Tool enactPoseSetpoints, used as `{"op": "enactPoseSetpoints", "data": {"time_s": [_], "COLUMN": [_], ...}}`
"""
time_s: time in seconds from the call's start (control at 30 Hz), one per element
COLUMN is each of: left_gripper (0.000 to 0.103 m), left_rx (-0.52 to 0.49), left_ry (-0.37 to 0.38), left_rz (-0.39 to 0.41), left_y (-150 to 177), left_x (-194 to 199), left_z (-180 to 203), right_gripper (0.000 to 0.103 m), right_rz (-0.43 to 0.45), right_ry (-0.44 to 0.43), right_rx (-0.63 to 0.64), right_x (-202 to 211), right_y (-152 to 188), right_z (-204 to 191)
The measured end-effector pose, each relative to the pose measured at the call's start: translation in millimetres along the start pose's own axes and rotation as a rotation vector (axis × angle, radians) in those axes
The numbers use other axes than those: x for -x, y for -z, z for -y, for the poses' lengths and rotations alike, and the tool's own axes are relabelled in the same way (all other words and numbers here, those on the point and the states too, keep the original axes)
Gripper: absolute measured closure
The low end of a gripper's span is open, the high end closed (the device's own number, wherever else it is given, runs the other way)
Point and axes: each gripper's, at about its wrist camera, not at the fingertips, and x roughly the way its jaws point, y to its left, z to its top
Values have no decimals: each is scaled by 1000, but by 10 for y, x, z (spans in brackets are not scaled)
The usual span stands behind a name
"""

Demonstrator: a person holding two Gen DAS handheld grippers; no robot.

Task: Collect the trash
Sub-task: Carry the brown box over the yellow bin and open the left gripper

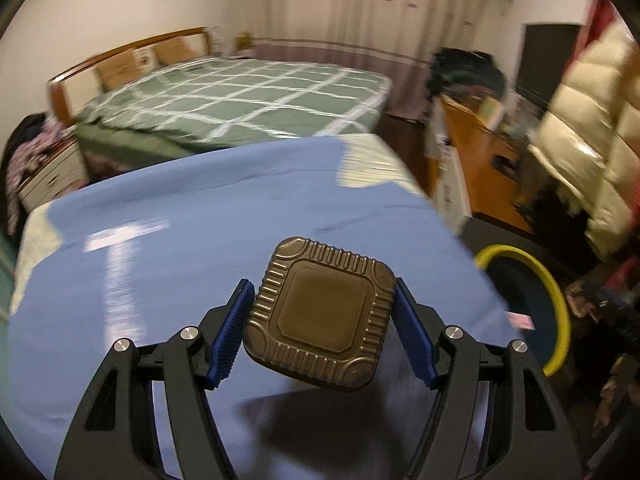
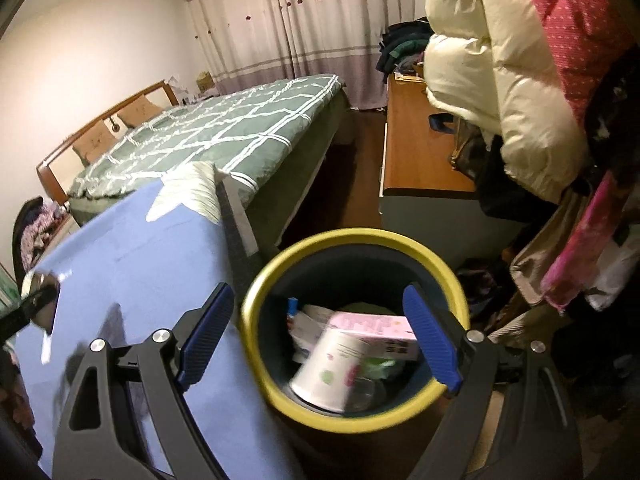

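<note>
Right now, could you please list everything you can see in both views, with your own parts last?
Tray: one, brown ribbed square, held in the left tool above the table.
Table: one, blue cloth cover, in front of the bed.
Bin: one, dark with a yellow rim, on the floor right of the table.
Cup: one, white with printed spots, inside the bin.
Box: one, pink, inside the bin.
Bed: one, green checked cover, behind the table.
Jacket: one, cream puffer, hanging at right.
Desk: one, orange wood, beside the bed.
Left tool: shut on the tray.
Right tool: open, over the bin.
</note>
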Motion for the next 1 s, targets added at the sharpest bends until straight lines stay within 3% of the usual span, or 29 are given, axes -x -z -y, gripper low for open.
{"op": "enactPoseSetpoints", "data": {"time_s": [0.3,0.5,0.77,0.8,0.83,0.9,1.0], "left_gripper": [35,35,32,30,21,11,11], "left_rx": [-167,-237,-267,-266,-261,-239,-201], "left_ry": [140,187,213,215,220,239,235], "left_rz": [-33,-75,-165,-170,-176,-177,-171], "left_y": [-25,37,85,87,84,59,23], "left_x": [-168,-358,-823,-861,-904,-960,-881], "left_z": [1410,2082,2430,2454,2459,2442,2298], "right_gripper": [21,21,21,21,21,21,21], "right_rz": [19,62,96,94,92,91,99], "right_ry": [39,76,81,81,80,71,59], "right_rx": [-26,-54,-105,-106,-107,-108,-100], "right_x": [307,559,790,792,791,812,855], "right_y": [183,283,314,314,314,326,330], "right_z": [454,677,880,883,877,851,810]}}
